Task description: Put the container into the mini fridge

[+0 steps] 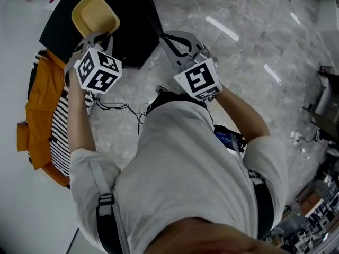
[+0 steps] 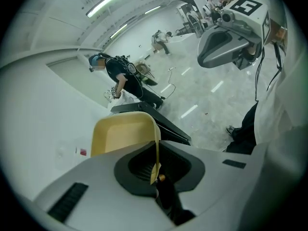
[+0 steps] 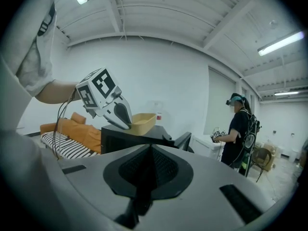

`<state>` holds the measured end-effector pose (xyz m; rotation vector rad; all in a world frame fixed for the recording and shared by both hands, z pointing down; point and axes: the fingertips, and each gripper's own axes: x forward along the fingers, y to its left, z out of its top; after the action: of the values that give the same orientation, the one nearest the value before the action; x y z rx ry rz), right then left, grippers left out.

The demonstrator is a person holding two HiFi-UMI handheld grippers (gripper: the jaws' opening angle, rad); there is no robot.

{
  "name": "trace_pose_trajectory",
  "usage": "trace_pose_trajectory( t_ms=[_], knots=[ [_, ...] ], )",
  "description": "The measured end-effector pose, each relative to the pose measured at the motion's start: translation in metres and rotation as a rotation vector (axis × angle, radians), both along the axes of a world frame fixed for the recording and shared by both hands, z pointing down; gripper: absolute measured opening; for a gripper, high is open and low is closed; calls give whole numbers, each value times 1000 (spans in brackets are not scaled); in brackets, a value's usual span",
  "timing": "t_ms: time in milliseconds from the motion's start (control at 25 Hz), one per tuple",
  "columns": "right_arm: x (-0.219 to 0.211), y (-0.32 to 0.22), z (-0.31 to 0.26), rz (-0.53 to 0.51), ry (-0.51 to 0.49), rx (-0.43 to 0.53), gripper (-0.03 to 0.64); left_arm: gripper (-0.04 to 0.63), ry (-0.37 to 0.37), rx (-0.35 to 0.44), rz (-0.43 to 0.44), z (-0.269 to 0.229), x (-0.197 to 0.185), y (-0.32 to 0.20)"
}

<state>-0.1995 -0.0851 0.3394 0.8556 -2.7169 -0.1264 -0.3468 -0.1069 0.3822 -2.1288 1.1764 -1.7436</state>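
Observation:
My left gripper (image 1: 98, 36) is shut on the rim of a yellow, tub-shaped container (image 1: 95, 14), which it holds in the air above the black mini fridge (image 1: 132, 33). In the left gripper view the container's thin wall (image 2: 122, 136) sits pinched between the pads of the left gripper (image 2: 156, 171), with the fridge (image 2: 166, 128) just beyond. My right gripper (image 1: 170, 37) hangs to the right of the fridge, shut on nothing. The right gripper view looks over the right gripper (image 3: 144, 177) at the fridge (image 3: 130, 139), the container (image 3: 143, 122) and the left gripper (image 3: 123, 115).
An orange cushion (image 1: 42, 105) on a striped mat lies left of me by the white wall. A black cable (image 1: 122, 107) runs over the grey marble floor. Another person (image 3: 240, 134) with a headset stands at the far right, beyond the fridge.

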Motion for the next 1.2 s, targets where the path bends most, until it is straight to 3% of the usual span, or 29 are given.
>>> trace_pose_trajectory(
  t_ms=[240, 520, 880, 1200],
  knots=[
    [62, -11, 13, 79, -17, -28, 38, 29, 35, -13, -47, 12, 52, 1],
    [102, -9, 18, 94, -61, -50, 38, 29, 55, -1, -87, 20, 99, 20],
    [108, -11, 68, 97, -61, -70, 38, 29, 83, 81, -146, 59, 120, 23],
    [97, -14, 121, 159, -93, -138, 38, 29, 149, 27, -198, 123, 129, 15]
  ],
)
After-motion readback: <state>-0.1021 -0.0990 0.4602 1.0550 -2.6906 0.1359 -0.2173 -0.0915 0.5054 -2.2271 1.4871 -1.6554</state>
